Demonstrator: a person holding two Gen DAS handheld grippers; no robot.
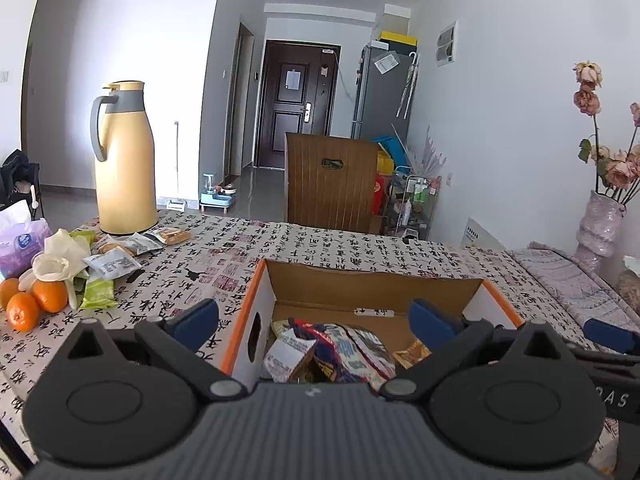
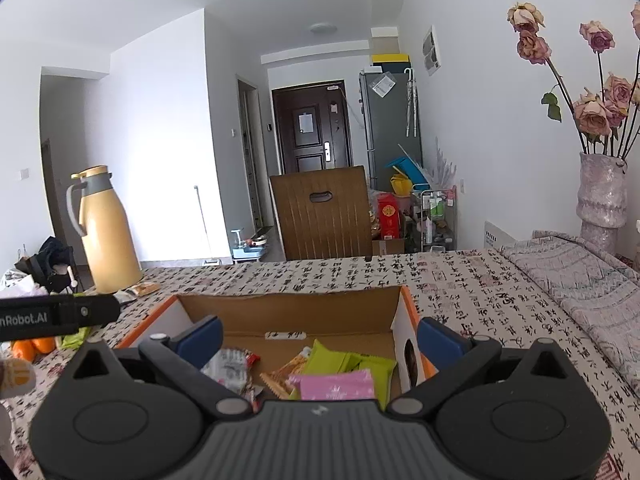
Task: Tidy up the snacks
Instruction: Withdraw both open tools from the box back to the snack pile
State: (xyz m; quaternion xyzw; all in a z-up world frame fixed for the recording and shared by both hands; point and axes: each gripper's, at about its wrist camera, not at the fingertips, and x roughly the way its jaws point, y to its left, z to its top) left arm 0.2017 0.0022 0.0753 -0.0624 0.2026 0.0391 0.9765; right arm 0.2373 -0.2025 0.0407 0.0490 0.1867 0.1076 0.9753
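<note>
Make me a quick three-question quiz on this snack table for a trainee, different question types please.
1. True or false: the left gripper is clamped on a snack packet.
2. Multiple choice: the loose snack packets still on the table lie nearest to A) the vase, B) the yellow thermos, C) the chair.
3. Fill in: the pink packet lies inside the ____.

Key
1. False; both it and the right gripper are open and empty.
2. B
3. cardboard box
</note>
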